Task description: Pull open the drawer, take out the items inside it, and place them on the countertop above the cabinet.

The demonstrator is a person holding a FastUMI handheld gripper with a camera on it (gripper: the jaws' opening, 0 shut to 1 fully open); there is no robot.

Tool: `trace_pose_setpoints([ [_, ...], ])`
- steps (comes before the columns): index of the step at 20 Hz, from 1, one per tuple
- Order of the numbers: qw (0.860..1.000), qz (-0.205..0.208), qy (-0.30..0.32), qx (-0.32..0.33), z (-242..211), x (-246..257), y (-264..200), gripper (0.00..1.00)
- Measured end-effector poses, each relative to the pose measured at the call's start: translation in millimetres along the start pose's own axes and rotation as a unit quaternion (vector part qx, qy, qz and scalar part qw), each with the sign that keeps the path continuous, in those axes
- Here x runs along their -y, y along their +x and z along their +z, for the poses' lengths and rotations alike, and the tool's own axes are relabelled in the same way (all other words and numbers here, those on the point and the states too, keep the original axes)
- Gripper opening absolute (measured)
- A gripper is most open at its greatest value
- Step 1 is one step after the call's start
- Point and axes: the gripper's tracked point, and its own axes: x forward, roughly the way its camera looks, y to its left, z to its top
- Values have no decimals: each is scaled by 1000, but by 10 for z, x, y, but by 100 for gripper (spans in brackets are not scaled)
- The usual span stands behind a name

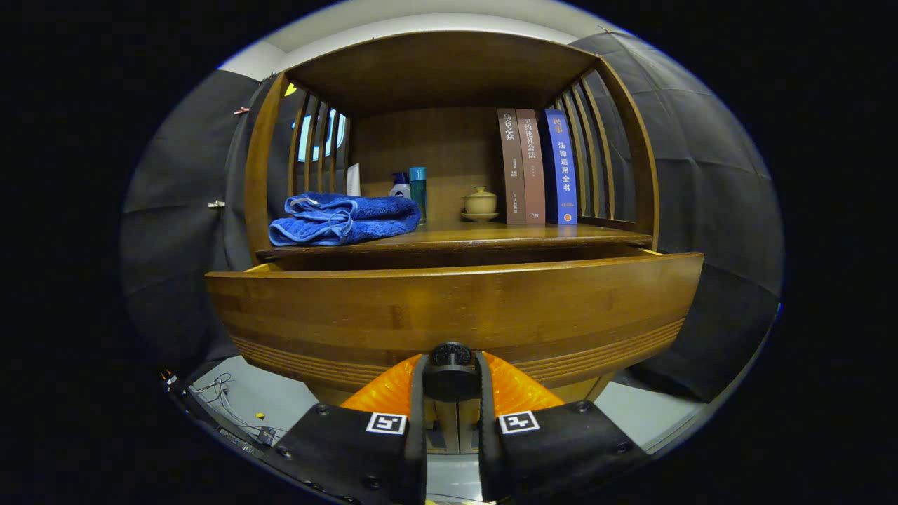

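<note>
The wooden drawer [449,308] of the cabinet stands pulled out toward me, its curved front filling the space just ahead of the fingers. My gripper [450,375] is shut on the drawer's round black knob [450,358], with an orange finger [382,393] pressing on each side of it. The drawer's inside is hidden behind its front panel. Above it lies the countertop [491,237], a wooden shelf surface.
On the countertop a folded blue towel [344,219] lies at the left, small bottles [414,188] stand behind it, a lidded cup [480,202] sits mid-shelf and three upright books [537,167] lean at the right. Slatted wooden sides enclose the shelf. Cables [224,403] lie on the floor.
</note>
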Motion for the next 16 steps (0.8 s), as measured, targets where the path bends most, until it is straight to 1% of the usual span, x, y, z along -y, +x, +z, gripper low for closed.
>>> trace_pose_setpoints([
  [7, 1000, 2, 0, -1, -101, -12, -444, 33],
  [12, 1000, 3, 2, -15, -235, 30, -692, 33],
  [13, 1000, 4, 3, -9, -205, 39, -724, 33],
  [16, 1000, 4, 3, -15, -238, 40, -738, 33],
])
